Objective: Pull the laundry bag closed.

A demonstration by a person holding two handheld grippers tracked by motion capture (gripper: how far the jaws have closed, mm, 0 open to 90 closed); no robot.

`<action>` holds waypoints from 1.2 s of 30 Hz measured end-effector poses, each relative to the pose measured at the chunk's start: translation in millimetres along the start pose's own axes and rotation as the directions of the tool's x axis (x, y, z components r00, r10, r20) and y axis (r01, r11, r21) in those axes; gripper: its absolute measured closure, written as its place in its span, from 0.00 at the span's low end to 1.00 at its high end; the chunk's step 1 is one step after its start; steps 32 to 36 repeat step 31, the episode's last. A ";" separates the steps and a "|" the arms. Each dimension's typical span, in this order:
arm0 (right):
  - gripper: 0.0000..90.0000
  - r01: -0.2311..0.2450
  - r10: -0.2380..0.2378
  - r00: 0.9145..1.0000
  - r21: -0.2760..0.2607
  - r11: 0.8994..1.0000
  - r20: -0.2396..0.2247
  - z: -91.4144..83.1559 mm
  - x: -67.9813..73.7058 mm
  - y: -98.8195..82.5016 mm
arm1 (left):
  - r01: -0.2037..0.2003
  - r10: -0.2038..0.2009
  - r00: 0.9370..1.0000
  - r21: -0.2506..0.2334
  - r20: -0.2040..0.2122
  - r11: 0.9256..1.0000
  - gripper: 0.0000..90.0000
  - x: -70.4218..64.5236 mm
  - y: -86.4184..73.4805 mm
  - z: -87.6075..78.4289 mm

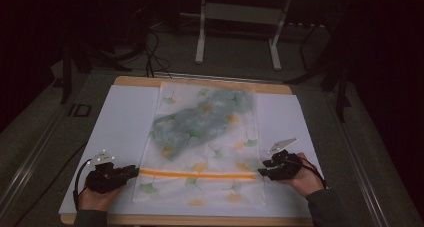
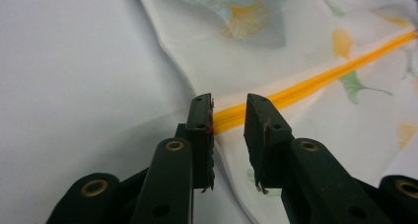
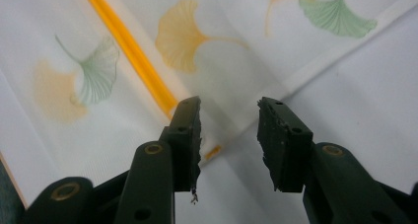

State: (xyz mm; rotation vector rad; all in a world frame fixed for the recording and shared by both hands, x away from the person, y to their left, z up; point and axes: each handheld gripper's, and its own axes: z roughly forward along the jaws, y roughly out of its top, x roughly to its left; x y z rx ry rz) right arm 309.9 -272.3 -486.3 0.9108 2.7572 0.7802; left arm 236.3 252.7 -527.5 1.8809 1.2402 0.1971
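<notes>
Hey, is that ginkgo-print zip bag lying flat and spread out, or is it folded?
Spread flat. The bag lies full length on the white sheet, its orange zipper strip running straight across, a bluish-green bundle showing inside it.

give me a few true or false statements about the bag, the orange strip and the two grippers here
1. The bag lies flat on a white sheet. True.
2. The orange strip runs across the bag's far end. False: it crosses near the person's end.
3. The left gripper is clamped on the strip. False: its jaws stand apart at the strip's end.
4. The right gripper is open at the bag's edge. True.
5. The bag is printed with ginkgo leaves. True.
</notes>
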 end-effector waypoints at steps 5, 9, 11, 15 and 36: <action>0.65 -0.032 0.032 0.999 -0.030 0.999 0.007 5.0 -1.0 -3.0 | -0.008 0.008 1.000 -0.011 -0.030 1.000 0.80 -0.2 0.4 3.1; 0.62 -0.104 0.109 0.993 -0.091 0.990 0.049 11.2 -5.9 -11.3 | 0.002 -0.004 0.997 -0.033 -0.075 0.999 0.80 2.4 0.1 1.8; 0.62 -0.139 0.147 0.987 -0.111 0.984 0.069 14.8 -7.9 -16.3 | 0.009 -0.012 0.996 -0.036 -0.087 0.999 0.79 3.7 0.0 1.1; 0.60 -0.193 0.209 0.973 -0.146 0.970 0.101 21.6 -7.6 -26.3 | 0.000 -0.004 0.991 -0.027 -0.135 1.000 0.78 4.8 -0.3 1.9; 0.47 -0.251 0.339 0.902 -0.314 0.915 0.267 25.5 -3.1 -53.3 | 0.008 -0.036 0.923 -0.073 -0.383 0.997 0.56 7.5 -2.0 9.7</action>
